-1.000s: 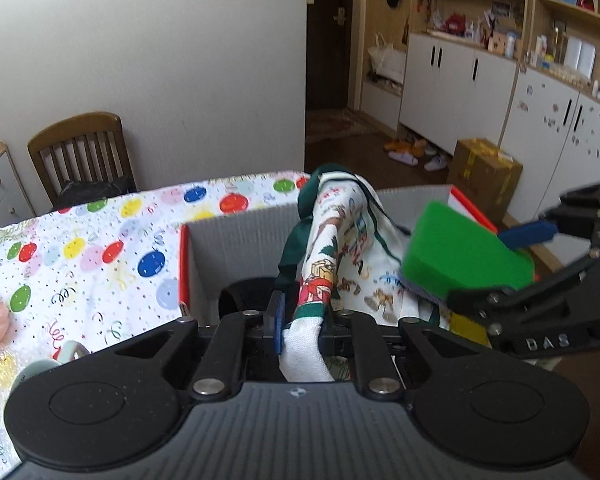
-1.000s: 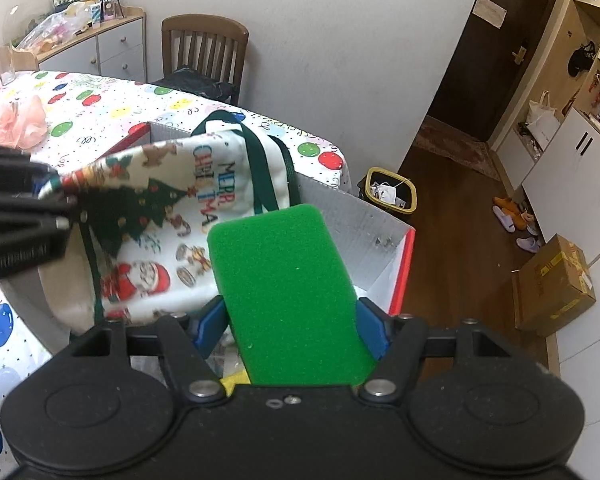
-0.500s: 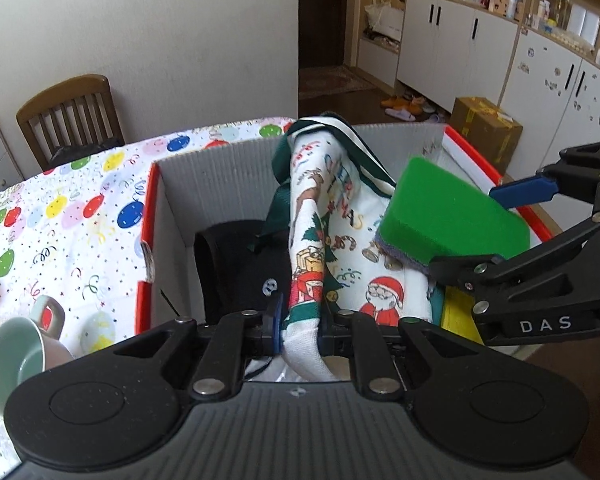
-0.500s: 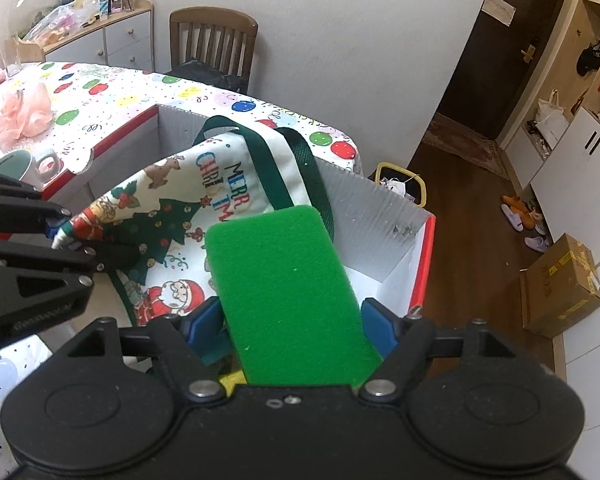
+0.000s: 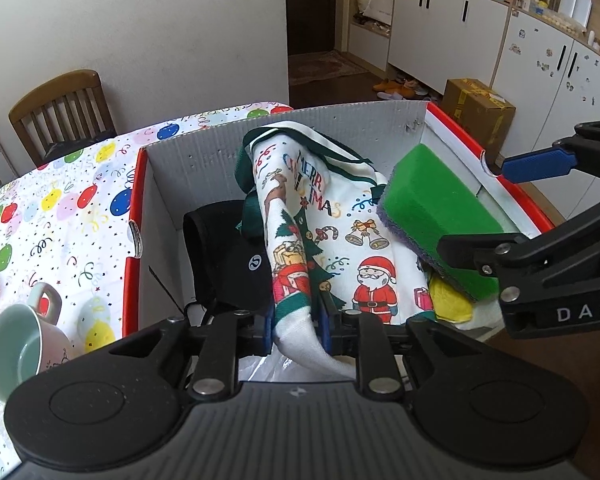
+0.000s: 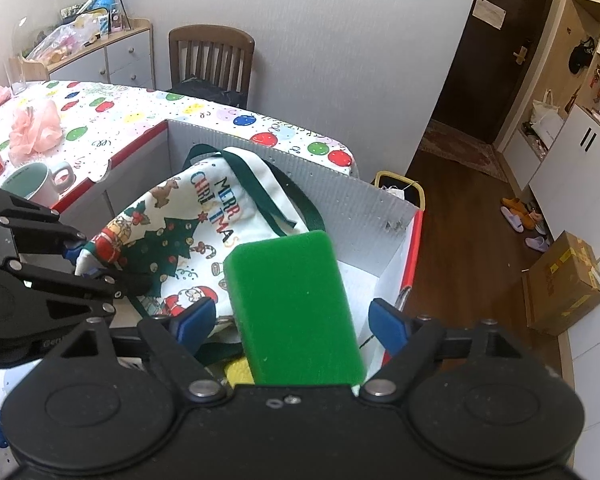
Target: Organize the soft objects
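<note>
A "Merry Christmas" print cloth bag (image 5: 340,216) with green straps lies draped inside the red-rimmed box (image 5: 204,160). My left gripper (image 5: 296,320) still pinches a corner of the bag, and its jaws are opening; that grip also shows at the left gripper (image 6: 76,260) in the right wrist view. A green sponge (image 6: 292,304) lies between the fingers of my right gripper (image 6: 292,316) over the box's right side. The right jaws are opening, and the blue pads (image 6: 388,320) stand clear of the sponge on both sides.
Under the bag in the box are a black item (image 5: 228,256) and something yellow (image 5: 448,300). A mug (image 5: 16,352) and a pink pouf (image 6: 32,128) sit on the balloon-print tablecloth left of the box. A wooden chair (image 6: 212,60) stands behind the table.
The left gripper sank toward the box with the bag corner, and its jaws widened slightly. The right jaws spread away from the green sponge, which stays between them.
</note>
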`<action>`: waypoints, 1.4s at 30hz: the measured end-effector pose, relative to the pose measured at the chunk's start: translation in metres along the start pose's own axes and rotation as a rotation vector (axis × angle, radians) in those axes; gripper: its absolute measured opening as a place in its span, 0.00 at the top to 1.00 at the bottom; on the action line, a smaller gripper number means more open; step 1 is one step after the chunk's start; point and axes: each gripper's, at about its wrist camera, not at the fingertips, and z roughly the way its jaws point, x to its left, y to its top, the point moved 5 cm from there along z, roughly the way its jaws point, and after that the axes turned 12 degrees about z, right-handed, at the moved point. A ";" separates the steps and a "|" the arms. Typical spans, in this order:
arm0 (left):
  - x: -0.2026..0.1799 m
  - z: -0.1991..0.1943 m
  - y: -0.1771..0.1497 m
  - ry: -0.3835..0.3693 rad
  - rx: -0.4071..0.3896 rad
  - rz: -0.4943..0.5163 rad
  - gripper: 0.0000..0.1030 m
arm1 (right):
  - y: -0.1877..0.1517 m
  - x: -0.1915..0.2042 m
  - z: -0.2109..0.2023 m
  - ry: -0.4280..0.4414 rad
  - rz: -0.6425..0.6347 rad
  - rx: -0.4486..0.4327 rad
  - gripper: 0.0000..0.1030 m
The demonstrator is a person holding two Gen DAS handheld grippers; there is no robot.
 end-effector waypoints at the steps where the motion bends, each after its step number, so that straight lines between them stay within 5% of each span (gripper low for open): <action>1: 0.000 -0.001 0.000 -0.001 -0.002 -0.001 0.70 | 0.000 -0.001 -0.001 -0.001 0.004 -0.002 0.19; 2: -0.001 -0.003 0.000 0.001 -0.006 -0.002 0.68 | -0.001 -0.001 -0.003 -0.001 0.007 -0.004 0.19; 4: 0.000 -0.006 0.000 0.001 -0.018 -0.005 0.36 | -0.002 -0.002 -0.007 0.000 0.014 -0.008 0.19; 5: 0.000 -0.008 0.000 0.002 -0.024 -0.005 0.32 | -0.002 -0.003 -0.009 0.003 0.018 -0.012 0.18; 18: 0.010 -0.053 0.000 0.018 -0.119 -0.031 0.31 | 0.003 0.008 -0.054 0.071 0.039 -0.083 0.13; 22: 0.018 -0.072 -0.003 0.016 -0.148 -0.049 0.21 | 0.004 0.018 -0.068 0.099 0.035 -0.109 0.08; 31: 0.045 -0.114 -0.017 0.013 -0.220 -0.091 0.16 | 0.008 0.048 -0.093 0.172 0.045 -0.156 0.00; 42: 0.099 -0.142 -0.051 -0.037 -0.270 -0.170 0.04 | 0.015 0.109 -0.098 0.262 0.075 -0.178 0.00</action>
